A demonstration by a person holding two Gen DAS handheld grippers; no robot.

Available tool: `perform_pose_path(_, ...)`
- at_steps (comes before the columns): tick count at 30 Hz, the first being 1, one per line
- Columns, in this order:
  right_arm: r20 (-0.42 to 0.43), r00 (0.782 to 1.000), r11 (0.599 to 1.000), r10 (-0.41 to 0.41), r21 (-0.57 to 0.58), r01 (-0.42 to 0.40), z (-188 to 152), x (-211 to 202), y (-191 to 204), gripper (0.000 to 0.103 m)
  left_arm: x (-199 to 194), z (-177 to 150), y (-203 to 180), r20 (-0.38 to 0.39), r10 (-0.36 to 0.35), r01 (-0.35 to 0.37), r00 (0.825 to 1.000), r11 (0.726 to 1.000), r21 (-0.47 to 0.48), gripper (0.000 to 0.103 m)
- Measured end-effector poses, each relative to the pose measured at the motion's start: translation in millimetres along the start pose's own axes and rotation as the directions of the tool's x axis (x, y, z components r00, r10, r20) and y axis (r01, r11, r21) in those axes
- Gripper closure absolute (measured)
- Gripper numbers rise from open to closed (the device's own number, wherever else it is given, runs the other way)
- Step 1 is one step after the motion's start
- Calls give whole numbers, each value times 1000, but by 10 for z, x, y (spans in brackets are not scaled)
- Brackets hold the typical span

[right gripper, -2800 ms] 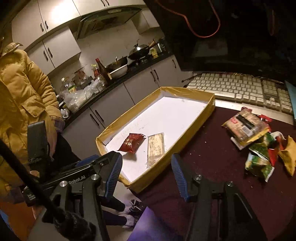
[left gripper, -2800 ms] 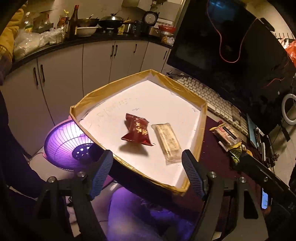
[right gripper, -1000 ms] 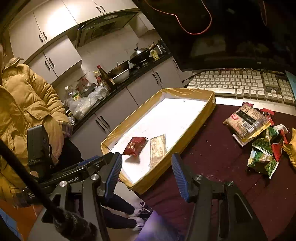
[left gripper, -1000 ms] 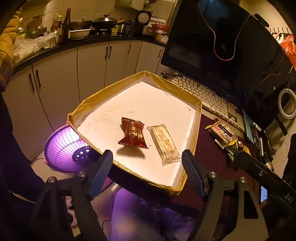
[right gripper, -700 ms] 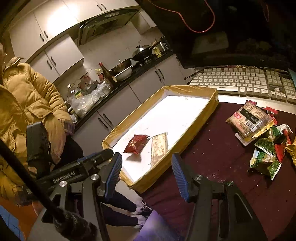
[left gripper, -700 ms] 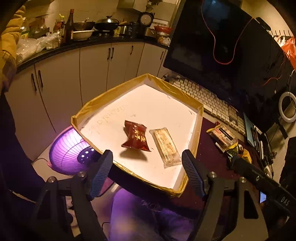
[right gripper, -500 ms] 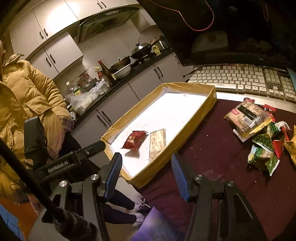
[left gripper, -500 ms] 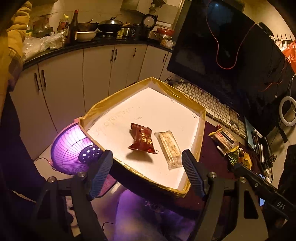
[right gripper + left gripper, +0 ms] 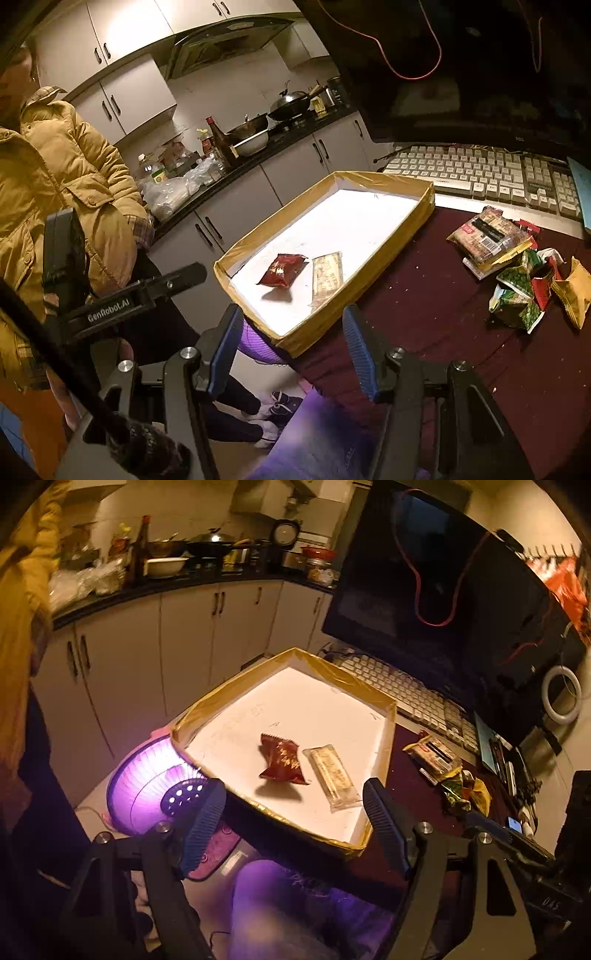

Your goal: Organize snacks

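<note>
Two snacks were in my tray [image 9: 391,236] already: the red packet [image 9: 282,270] and the clear-wrapped bar [image 9: 327,277] just beside it, near my end. The pile of snacks [image 9: 517,266] waited on the counter [image 9: 424,295], well apart, so I judged most work remained. The bar's long axis ran toward the keyboard [image 9: 480,173]. My left gripper [image 9: 295,827] and right gripper [image 9: 291,350] both hovered with fingers apart, holding nothing.
</note>
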State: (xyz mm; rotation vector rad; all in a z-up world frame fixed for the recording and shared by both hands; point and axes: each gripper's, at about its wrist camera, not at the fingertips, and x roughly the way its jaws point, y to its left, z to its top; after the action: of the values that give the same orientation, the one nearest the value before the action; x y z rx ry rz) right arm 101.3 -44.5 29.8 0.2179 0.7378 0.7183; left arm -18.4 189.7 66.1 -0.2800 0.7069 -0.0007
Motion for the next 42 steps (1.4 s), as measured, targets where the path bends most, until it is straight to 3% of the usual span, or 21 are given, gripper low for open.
perform_pose_path(5,-22,998,998,-52,46,53,-56,50,-187,44,15,26,-49,-14,-49,49,999,999,-1,26)
perform_pose_path(13,-16,996,991,-92,100,94,-45,-21,-476,35,114,-111,-190,-43,-59,60,997,998,20,26)
perform_pose_path(20,-58,995,985,-87,144,94,-98,81,-621,35,265,-43,-319,-60,-61,63,996,998,29,26)
perform_pose_path(28,-22,996,973,-85,214,88,-180,-159,-784,35,299,-75,-482,-66,-81,85,994,995,47,26)
perform_pose_path(32,39,995,957,-92,280,78,-213,-254,-700,35,316,-134,-652,-80,-109,115,991,990,83,26)
perform_pose_path(37,11,994,963,-105,250,99,-285,-186,-496,35,329,-202,-752,-103,-95,108,990,986,124,26)
perform_pose_path(42,9,992,963,-125,241,119,-262,-203,-485,35,324,-228,-778,-98,-109,120,989,987,107,26)
